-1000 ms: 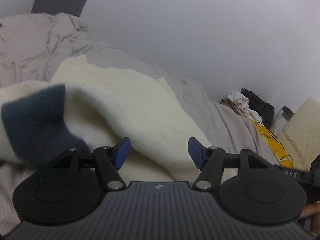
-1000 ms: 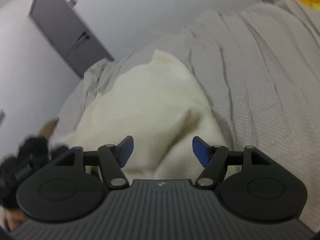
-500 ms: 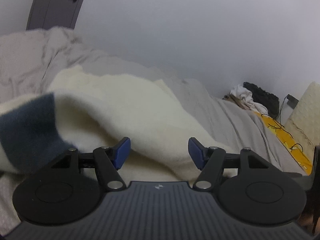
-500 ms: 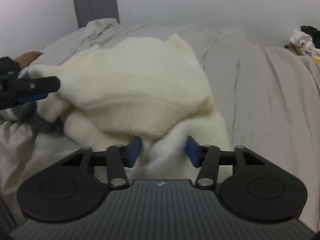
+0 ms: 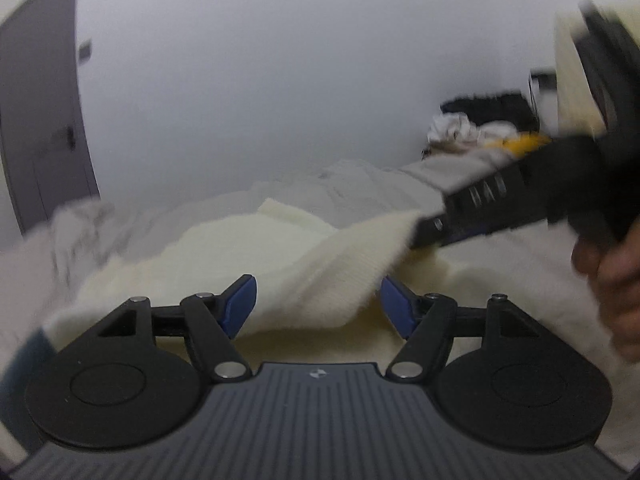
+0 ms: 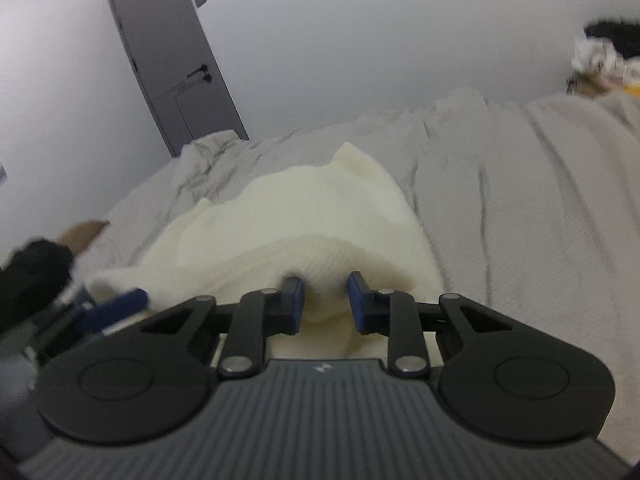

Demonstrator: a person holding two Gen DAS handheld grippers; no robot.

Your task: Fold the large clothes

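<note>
Since a second ago the right gripper [image 6: 324,300] has pinched in, fingers closing on a fold of the one cream sweater [image 6: 312,216], which lies lengthwise away across the bed [image 6: 520,200]. Left gripper [image 5: 318,304] is wide, opening, sweater edge between, ungripped.

Grey door [image 6: 172,60], rumpled bedsheet [image 6: 520,200], white wall [image 5: 280,80].

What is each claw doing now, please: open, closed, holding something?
Left claw: opening, cream sweater between its jaws, not pressed.
Right claw: closing on a fold of the sweater, pads pressing into it.
</note>
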